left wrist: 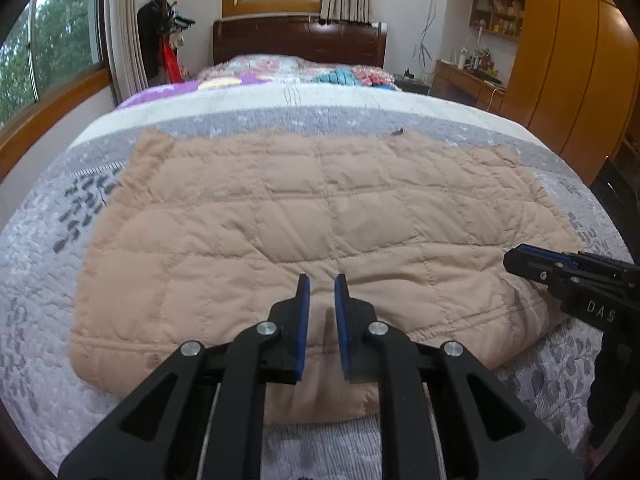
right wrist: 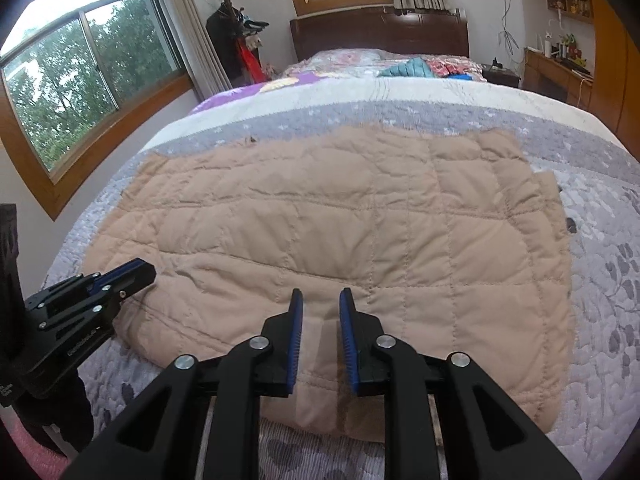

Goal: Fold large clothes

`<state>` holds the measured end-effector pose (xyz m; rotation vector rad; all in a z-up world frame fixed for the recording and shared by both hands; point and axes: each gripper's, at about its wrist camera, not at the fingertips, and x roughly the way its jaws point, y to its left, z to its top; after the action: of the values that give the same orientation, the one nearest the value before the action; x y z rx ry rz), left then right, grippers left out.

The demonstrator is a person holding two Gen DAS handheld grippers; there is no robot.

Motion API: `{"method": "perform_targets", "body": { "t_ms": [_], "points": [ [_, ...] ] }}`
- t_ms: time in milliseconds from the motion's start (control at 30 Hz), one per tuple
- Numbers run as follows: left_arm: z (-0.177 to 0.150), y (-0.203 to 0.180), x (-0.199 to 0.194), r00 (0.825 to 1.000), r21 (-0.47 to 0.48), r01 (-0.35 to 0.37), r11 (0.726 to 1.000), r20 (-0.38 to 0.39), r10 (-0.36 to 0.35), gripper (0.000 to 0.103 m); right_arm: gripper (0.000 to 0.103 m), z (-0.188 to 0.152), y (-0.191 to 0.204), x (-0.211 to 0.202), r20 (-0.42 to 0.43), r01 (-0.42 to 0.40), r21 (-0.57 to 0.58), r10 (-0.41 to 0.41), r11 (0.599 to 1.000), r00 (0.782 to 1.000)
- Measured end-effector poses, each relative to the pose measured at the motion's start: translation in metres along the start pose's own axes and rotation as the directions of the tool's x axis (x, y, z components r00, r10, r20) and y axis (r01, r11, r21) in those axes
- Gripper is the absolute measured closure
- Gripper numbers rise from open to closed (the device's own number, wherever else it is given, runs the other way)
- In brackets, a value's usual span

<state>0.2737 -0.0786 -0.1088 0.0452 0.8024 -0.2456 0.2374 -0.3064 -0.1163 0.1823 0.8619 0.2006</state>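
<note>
A big tan puffy jacket with stitched squares [left wrist: 320, 216] lies flat on a bed with a grey and white flowery quilt [left wrist: 36, 280]. The jacket is spread wide, just in front of both tongs. Its near edge is folded into a thick, soft roll, and that edge sits right under the tips of the tongs.

The left tongs [left wrist: 320, 284] are black with blue pads. Their two fingers stand a little apart, so they are open, and they hold nothing. A bit of tan cloth shows in the gap, but the pads do not pinch it. These tongs are over the middle of the jacket's near edge.

The right tongs [right wrist: 322, 300] look the same, black with blue pads. They are open a little too, and they grip nothing. They are also over the near edge of the jacket, to the right of the left tongs. Each pair shows from the side in the other view, close to a near corner of the jacket.

Far past the tongs, at the head of the bed, is a dark brown wooden headboard [left wrist: 300, 40]. Some bright folded clothes [right wrist: 424, 67] lie near it. To the left of the tongs is a big window with a wooden frame [right wrist: 80, 92], with green trees outside.
</note>
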Motion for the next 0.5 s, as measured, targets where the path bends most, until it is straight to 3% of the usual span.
{"method": "perform_targets", "body": {
  "t_ms": [67, 133, 200, 267, 333, 400, 500],
  "points": [
    [0.001, 0.001, -0.009, 1.000, 0.012, -0.003, 1.000, 0.016, 0.002, 0.090, 0.078, 0.003, -0.003, -0.009, 0.017, -0.010, 0.002, 0.010, 1.000, 1.000],
    [0.003, 0.004, -0.019, 0.999, 0.029, -0.014, 0.999, 0.034, 0.013, 0.088, 0.061, 0.007, -0.010, -0.020, 0.038, -0.017, 0.013, 0.017, 1.000, 0.999],
    [0.007, 0.008, -0.027, 0.998, 0.042, -0.033, 0.999, 0.053, 0.031, 0.075, 0.050, 0.011, -0.022, -0.033, 0.063, -0.020, 0.037, 0.017, 0.999, 0.998],
    [0.010, 0.017, -0.033, 0.996, 0.046, -0.056, 0.997, 0.073, 0.053, 0.051, 0.040, 0.015, -0.035, -0.042, 0.076, -0.010, 0.049, 0.006, 0.999, 0.997],
    [0.015, 0.031, -0.039, 0.992, 0.047, -0.092, 0.995, 0.095, 0.088, 0.041, 0.027, 0.018, -0.052, -0.048, 0.083, 0.012, 0.063, -0.017, 0.998, 0.996],
    [0.020, 0.049, -0.042, 0.990, 0.027, -0.107, 0.994, 0.096, 0.104, 0.032, 0.023, 0.020, -0.073, -0.053, 0.081, 0.016, 0.095, -0.024, 0.995, 0.996],
    [0.033, 0.093, -0.037, 0.997, -0.069, -0.058, 0.996, 0.050, 0.062, 0.024, 0.015, 0.023, -0.104, -0.051, 0.055, -0.026, 0.156, 0.017, 0.987, 0.998]
  ]
}}
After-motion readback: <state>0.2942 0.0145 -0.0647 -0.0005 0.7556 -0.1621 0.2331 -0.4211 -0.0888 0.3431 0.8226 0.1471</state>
